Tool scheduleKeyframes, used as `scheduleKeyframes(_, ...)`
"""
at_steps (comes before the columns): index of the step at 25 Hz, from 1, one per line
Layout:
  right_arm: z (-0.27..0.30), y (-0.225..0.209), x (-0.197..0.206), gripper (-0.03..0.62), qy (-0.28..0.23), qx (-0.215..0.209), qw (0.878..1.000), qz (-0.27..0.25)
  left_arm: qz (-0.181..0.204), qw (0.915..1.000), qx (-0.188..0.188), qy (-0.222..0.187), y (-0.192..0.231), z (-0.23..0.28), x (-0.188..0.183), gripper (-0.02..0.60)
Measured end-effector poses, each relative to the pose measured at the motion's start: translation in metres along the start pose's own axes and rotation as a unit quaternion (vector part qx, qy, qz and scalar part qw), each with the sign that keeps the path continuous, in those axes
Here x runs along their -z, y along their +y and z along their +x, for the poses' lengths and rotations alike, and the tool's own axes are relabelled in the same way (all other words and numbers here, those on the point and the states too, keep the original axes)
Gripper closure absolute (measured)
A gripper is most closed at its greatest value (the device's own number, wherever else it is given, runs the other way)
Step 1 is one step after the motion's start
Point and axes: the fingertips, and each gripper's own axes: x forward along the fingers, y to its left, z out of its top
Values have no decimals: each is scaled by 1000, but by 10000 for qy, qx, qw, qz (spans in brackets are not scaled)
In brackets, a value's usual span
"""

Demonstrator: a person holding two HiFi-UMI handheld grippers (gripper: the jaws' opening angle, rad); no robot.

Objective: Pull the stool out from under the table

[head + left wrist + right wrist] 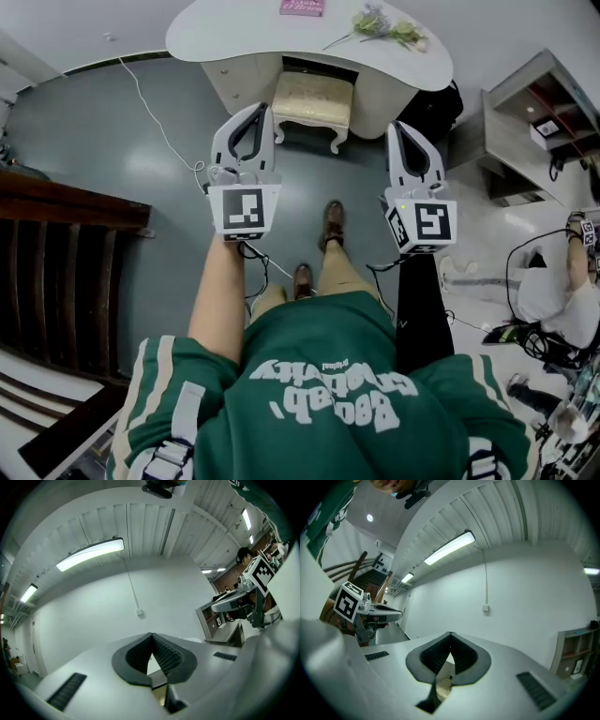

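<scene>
Grey floor (122, 131), stool (312, 98) under table (225, 28), ahead of closed L tool (258, 107), R tool (399, 126)

text | sweatshirt (323, 398) — white lettering upside down, seemingly unreadable | pink card (302, 7) — print too small

Under you: grey-green glossy floor (112, 141), thin white cable (150, 103) lying across it. On your left: dark wooden staircase (66, 253). On your right: pale open shelf unit (525, 122); cables and gear (530, 342) on floor nearer you. Ahead of you: white curved desk (225, 33) near plain white wall (117, 606). Small wall box (139, 613) on that wall, cord running up from it to ceiling. Overhead: ribbed white ceiling (150, 522), long tube lights (90, 554) lit.
</scene>
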Motion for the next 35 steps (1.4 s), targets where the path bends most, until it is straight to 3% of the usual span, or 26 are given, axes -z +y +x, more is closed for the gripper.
scheduleKeyframes(7, 86, -49, 14, 585, -182, -100, 9998, 11, 233, 9995, 192, -123, -2, 84, 17, 566)
scheduleKeyframes(15, 205, -110, 21, 585, -362, -189, 9992, -8, 386, 9992, 15, -87, 30, 193, 40, 566)
scheduleKeyframes(19, 247, -128, 28, 585, -425, -120, 9990, -55, 251, 9996, -110, -41, 47, 229, 54, 568)
scheduleKeyframes(29, 303, -146, 58, 585, -286, -354, 9990, -38, 275, 9990, -330, 140, 70, 282, 85, 568)
scheduleKeyframes(35, 309, -145, 67, 585, -313, -409, 9987, 42, 345, 9991, -242, 102, 67, 295, 86, 566)
